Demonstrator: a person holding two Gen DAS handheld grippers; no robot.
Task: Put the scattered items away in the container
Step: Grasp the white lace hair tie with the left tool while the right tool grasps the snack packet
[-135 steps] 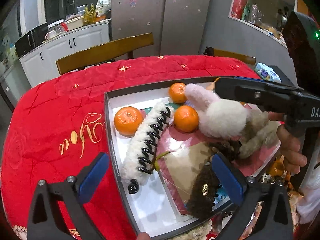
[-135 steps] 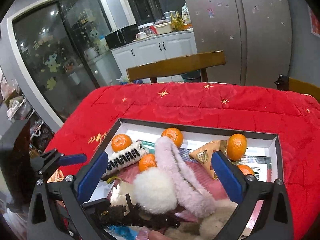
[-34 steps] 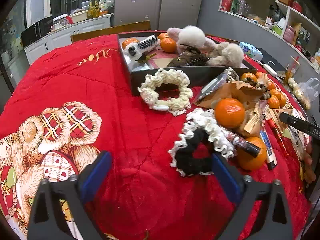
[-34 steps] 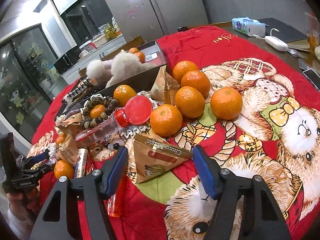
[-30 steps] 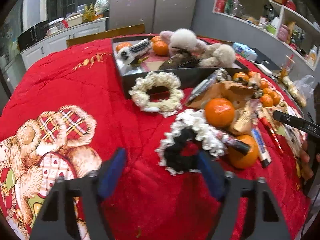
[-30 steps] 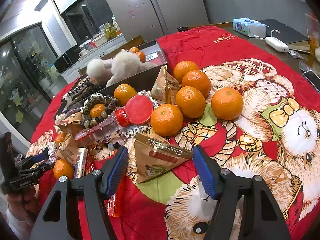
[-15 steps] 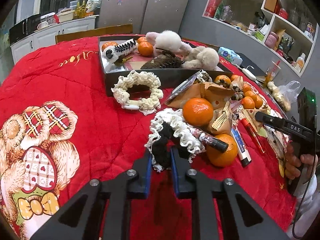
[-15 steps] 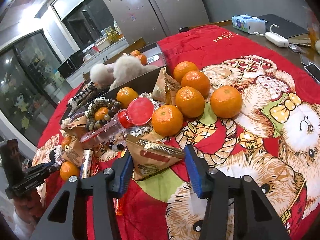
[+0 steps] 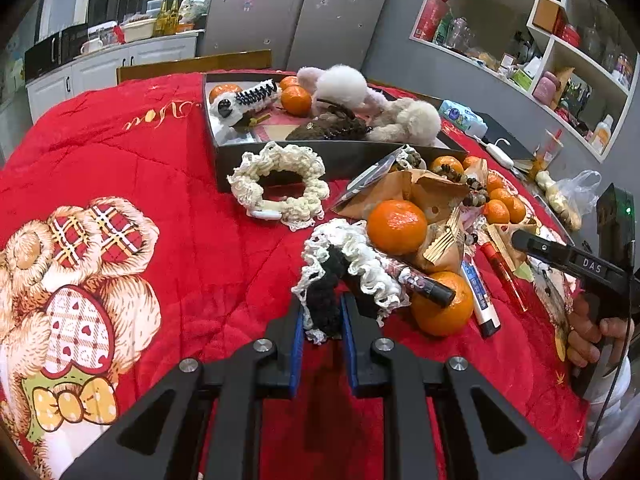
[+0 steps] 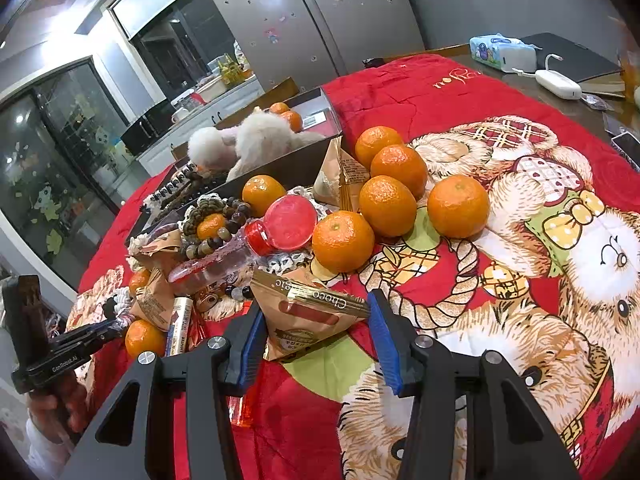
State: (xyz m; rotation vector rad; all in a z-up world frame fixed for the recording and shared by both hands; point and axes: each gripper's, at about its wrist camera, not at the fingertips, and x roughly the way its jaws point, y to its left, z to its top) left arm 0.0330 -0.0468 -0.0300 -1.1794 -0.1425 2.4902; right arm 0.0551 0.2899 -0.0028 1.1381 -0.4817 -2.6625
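The left gripper (image 9: 322,322) is clamped on the black scrunchie with a white lace edge (image 9: 344,268), which lies on the red teddy-bear blanket (image 9: 192,248). The right gripper (image 10: 316,334) is closed against both sides of one brown triangular "Choco" snack packet (image 10: 308,312). Just beyond it, five loose tangerines (image 10: 388,206) are counted in a cluster. One cream crocheted scrunchie (image 9: 280,186) leans against the near wall of the dark rectangular box (image 9: 344,154); three tangerines, one comb-toothed fuzzy hair clip (image 9: 246,100) and plush toys are seen inside.
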